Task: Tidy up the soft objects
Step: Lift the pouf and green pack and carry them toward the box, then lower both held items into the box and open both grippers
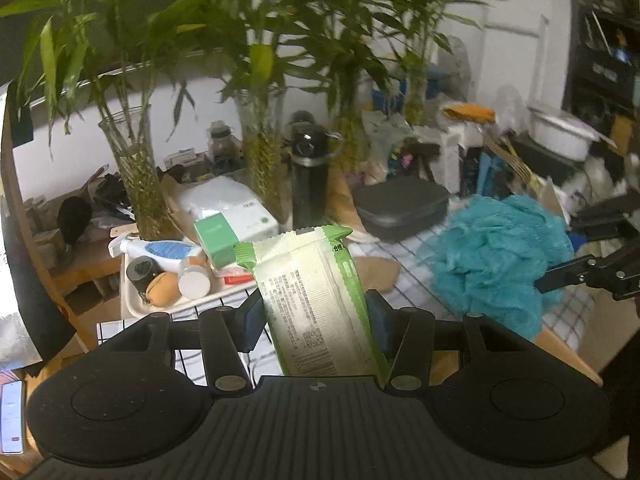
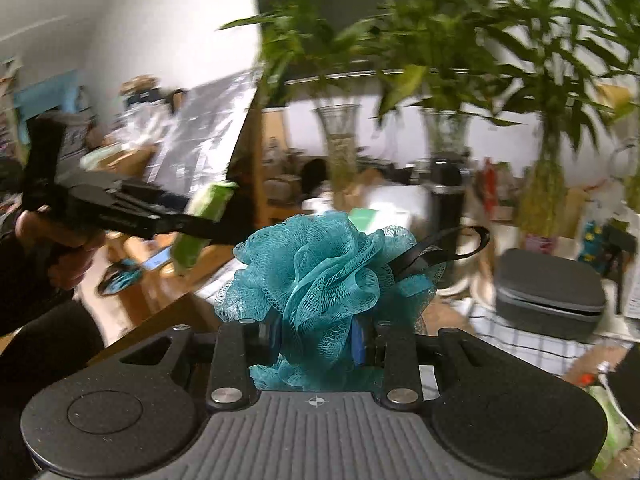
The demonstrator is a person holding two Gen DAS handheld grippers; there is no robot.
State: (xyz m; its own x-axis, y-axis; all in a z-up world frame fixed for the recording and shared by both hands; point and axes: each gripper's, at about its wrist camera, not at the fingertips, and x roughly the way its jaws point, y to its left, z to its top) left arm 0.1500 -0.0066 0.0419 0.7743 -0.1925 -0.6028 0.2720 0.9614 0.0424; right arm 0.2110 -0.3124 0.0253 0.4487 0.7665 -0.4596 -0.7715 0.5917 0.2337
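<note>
My left gripper (image 1: 316,320) is shut on a green and white soft tissue pack (image 1: 316,304), which stands upright between its blue pads, lifted above the checked tablecloth (image 1: 404,248). My right gripper (image 2: 316,336) is shut on a teal mesh bath pouf (image 2: 324,272) with a black ribbon loop (image 2: 444,248). In the left wrist view the pouf (image 1: 500,256) hangs at the right with the right gripper's black fingers (image 1: 576,276) reaching in from the edge. In the right wrist view the left gripper (image 2: 188,228) shows at the left, carrying the tissue pack (image 2: 204,220), held by a hand (image 2: 56,248).
Glass vases of lucky bamboo (image 1: 136,184) line the back of the table. A white tray (image 1: 136,308) of small bottles sits at the left, a black flask (image 1: 310,184) in the middle, a grey zip case (image 1: 400,208) behind the pouf. Clutter fills the far right.
</note>
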